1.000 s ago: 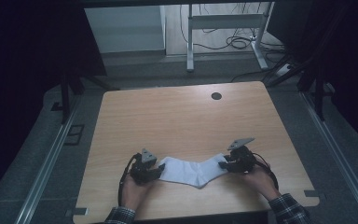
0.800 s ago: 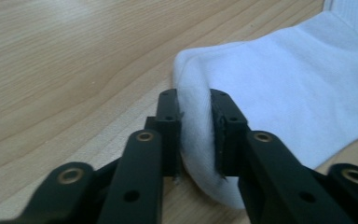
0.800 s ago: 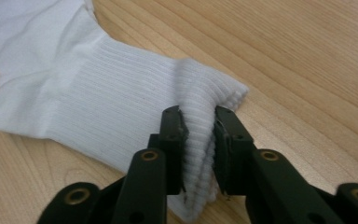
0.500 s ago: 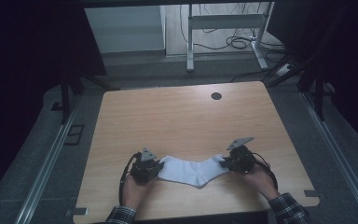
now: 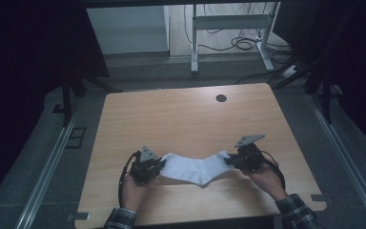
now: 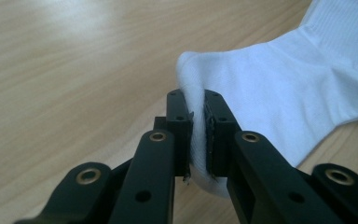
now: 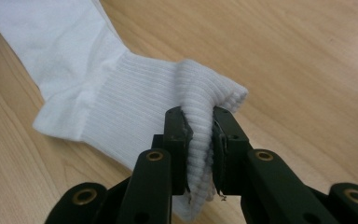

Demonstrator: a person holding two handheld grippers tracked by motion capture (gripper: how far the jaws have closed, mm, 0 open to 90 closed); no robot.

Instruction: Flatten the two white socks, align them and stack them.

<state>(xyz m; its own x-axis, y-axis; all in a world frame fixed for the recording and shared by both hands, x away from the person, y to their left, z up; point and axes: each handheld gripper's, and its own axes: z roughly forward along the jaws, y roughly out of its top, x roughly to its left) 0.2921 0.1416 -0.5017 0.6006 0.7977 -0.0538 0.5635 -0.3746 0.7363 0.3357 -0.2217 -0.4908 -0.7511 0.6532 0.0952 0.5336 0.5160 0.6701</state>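
White sock [image 5: 193, 168] lies near the front edge of the tabletop [image 5: 186, 114], stretched between the two tools, with its middle sagging toward the wood.

Left tool [image 6: 198, 135]: jaws have just been closing and now clench a fold of the smooth toe end; fabric is bunched between the pads, with a lobe bulging above them. Same tool in the high view [image 5: 161, 164], at the sock's left end.

Right tool [image 7: 199, 144]: jaws likewise have just been closing and are now clamped on the ribbed cuff, the rib folded double between the pads. In the high view it sits at the sock's right end [image 5: 228, 160].

Risks from here, as judged:
- Both grips take only a narrow pinch near the fabric edge. Pulling the tools apart could draw the knit out through the pads, the smooth toe side more likely than the ribbed cuff.
- The cuff grip may hold only one layer; the opening could then gape or the sock twist on lifting. Cannot tell the layer count.
- Uneven lifting leaves the heel dragging on the tabletop, skewing any fold or lay-flat.
- Overstretching would make the knit spring back and bunch up on release.
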